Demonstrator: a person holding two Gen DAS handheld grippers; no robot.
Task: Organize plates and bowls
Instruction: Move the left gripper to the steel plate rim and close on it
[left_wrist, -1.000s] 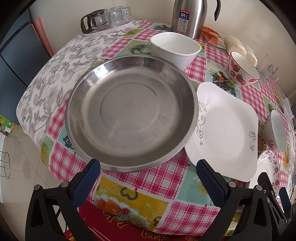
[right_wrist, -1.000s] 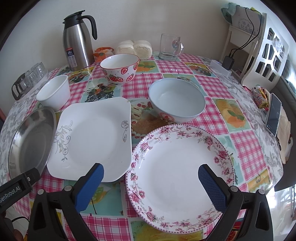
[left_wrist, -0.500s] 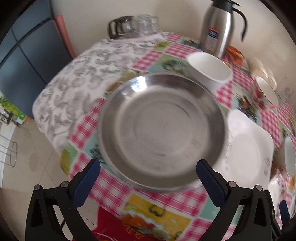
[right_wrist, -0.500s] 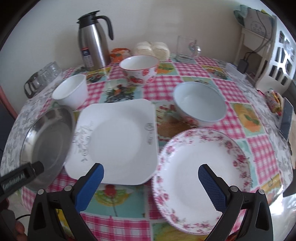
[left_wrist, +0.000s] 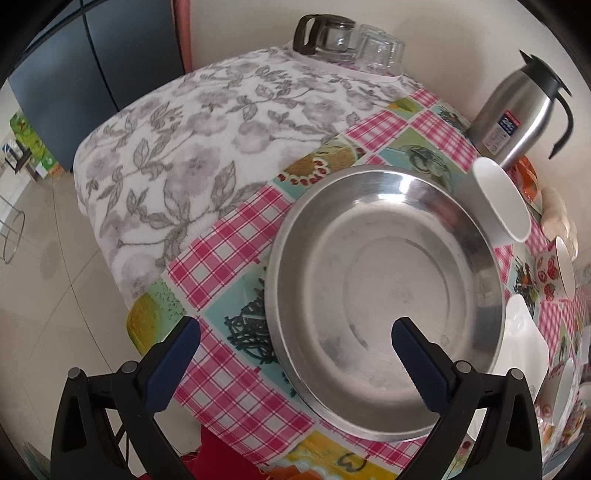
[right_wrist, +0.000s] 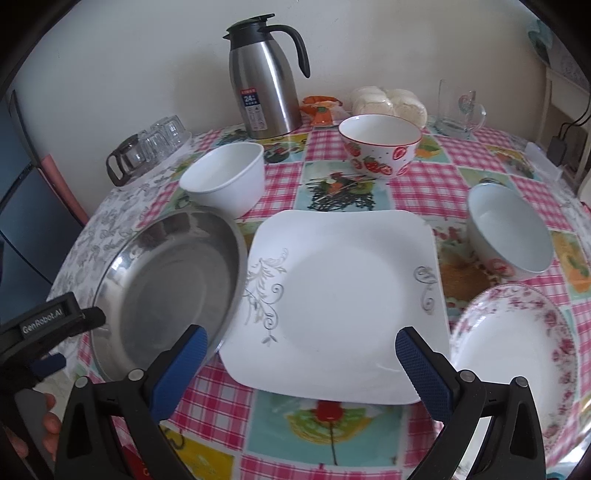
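A round steel plate (left_wrist: 384, 295) (right_wrist: 173, 284) lies at the table's left edge. My left gripper (left_wrist: 295, 332) is open just above its near-left rim, with the right finger over the plate and the left finger over the cloth. A white square plate (right_wrist: 343, 288) lies next to the steel plate, its left edge tucked under the steel rim. My right gripper (right_wrist: 299, 343) is open over its near edge and holds nothing. A floral plate (right_wrist: 517, 354) sits to the right. Behind stand a white bowl (right_wrist: 225, 177) (left_wrist: 502, 203), a strawberry bowl (right_wrist: 380, 144) and a pale blue bowl (right_wrist: 509, 232).
A steel thermos jug (right_wrist: 266, 85) (left_wrist: 517, 114), a glass pot with upturned glasses (left_wrist: 343, 37), a glass mug (right_wrist: 458, 107) and bagged buns (right_wrist: 388, 103) line the back by the wall. The table edge drops to the floor on the left. A hand (right_wrist: 48, 424) shows at lower left.
The left gripper has swung left and come closer, from centred on the steel plate to over its left rim. The right gripper has shifted left, from the floral plate to the square plate.
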